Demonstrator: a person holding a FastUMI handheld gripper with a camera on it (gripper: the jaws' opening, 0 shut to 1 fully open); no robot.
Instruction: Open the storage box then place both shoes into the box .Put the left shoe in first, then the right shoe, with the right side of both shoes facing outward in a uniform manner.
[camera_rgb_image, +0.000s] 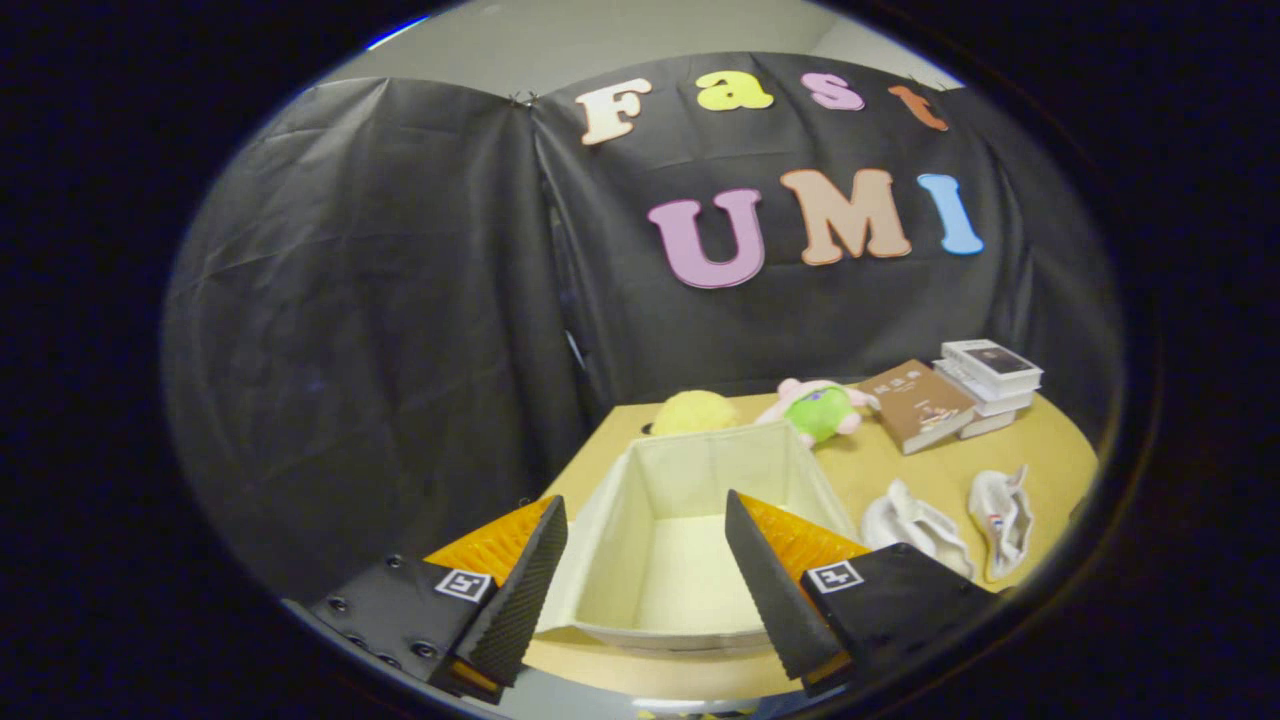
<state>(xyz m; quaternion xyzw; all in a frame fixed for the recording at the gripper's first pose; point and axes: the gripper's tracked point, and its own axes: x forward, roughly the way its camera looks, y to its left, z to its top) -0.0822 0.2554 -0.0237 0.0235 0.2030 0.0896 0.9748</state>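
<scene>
A cream fabric storage box (690, 470) stands open on the wooden table, its inside bare, just ahead of and between my fingers. My gripper (645, 520) hangs above the box's near rim, open, with nothing between its black ribbed pads (525, 590). Two white shoes lie on the table to the right of the box: one (915, 525) close beside the box and my right finger, the other (1000, 515) farther right, both on their sides.
Beyond the box sit a yellow plush (693, 412) and a pink-and-green plush toy (820, 408). A brown book (915, 405) leans on a stack of white books (990, 385) at the table's far right. The wooden table (880, 465) ends at the booth wall.
</scene>
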